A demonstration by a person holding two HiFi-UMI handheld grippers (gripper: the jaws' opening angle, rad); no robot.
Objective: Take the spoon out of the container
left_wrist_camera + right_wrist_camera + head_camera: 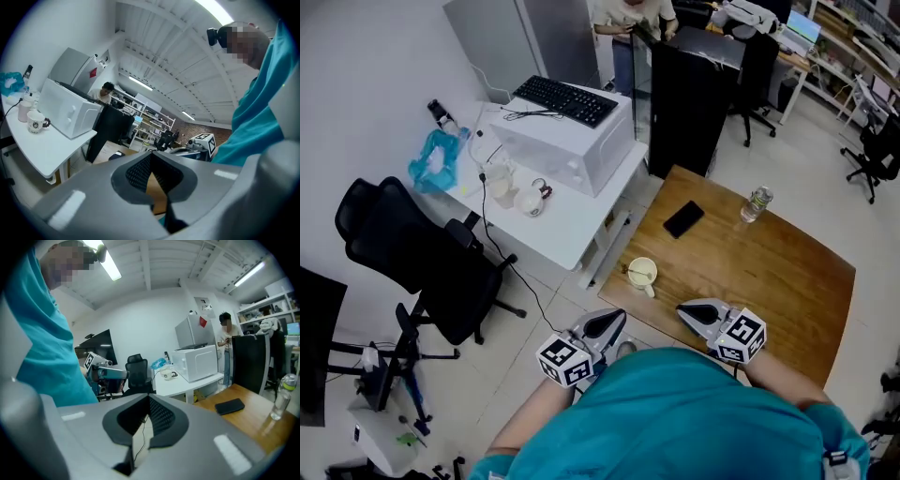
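A cream cup [643, 275] stands near the left corner of the wooden table [769, 281], and a spoon [637, 273] lies inside it. My left gripper [614, 320] hovers just off the table's near edge, below the cup, shut and empty. My right gripper [690, 310] is over the table's near edge, to the right of the cup, also shut with nothing in it. In the left gripper view the jaws of the left gripper [151, 155] meet at the tip. The right gripper view shows the right gripper [149, 397] the same way. Neither gripper view shows the cup.
A black phone [683, 218] and a clear water bottle [757, 203] lie farther back on the wooden table. A white table [562, 220] to the left carries a microwave [567, 141], a keyboard and mugs. A black office chair [412, 253] stands left of me.
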